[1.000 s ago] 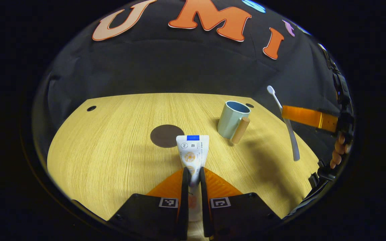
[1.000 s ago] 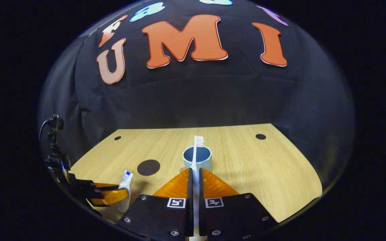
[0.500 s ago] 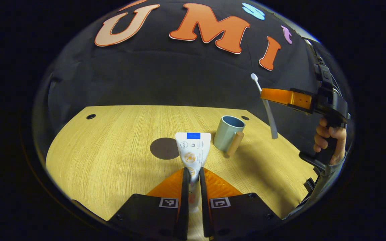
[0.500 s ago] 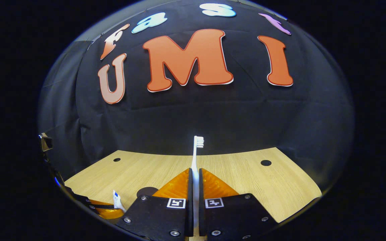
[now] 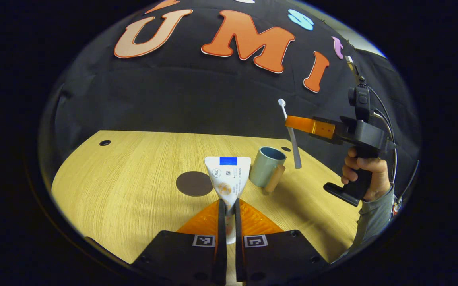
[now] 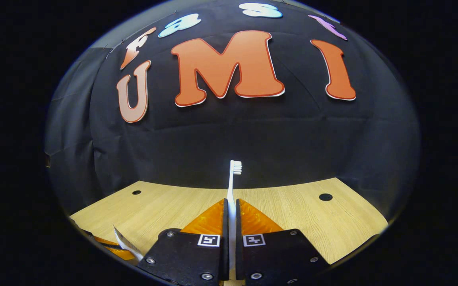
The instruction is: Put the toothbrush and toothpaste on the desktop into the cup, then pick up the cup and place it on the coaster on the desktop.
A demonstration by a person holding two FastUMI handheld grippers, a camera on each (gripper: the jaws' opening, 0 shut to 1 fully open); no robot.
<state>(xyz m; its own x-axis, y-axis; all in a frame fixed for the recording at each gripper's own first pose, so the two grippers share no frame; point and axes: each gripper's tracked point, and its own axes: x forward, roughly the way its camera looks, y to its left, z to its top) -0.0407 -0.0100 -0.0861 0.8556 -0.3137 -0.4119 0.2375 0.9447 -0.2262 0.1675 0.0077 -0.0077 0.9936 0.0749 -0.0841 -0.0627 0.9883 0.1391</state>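
Right gripper (image 6: 231,206) pinches the toothbrush (image 6: 232,186) upright, left gripper (image 5: 227,206) clamps the toothpaste (image 5: 228,174); centre the handle over the cup (image 5: 266,171), then lower.

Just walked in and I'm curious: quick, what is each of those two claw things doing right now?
Left gripper: closed on the white toothpaste tube.
Right gripper: closed on the slim white toothbrush, held above the table.

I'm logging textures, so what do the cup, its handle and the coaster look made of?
Cup: likely matte ceramic or plastic, given its even pale blue-grey with no gloss. Handle: looks like bare wood, a tan cylinder. Coaster: flat dark brown disc, possibly leather or felt; unclear.
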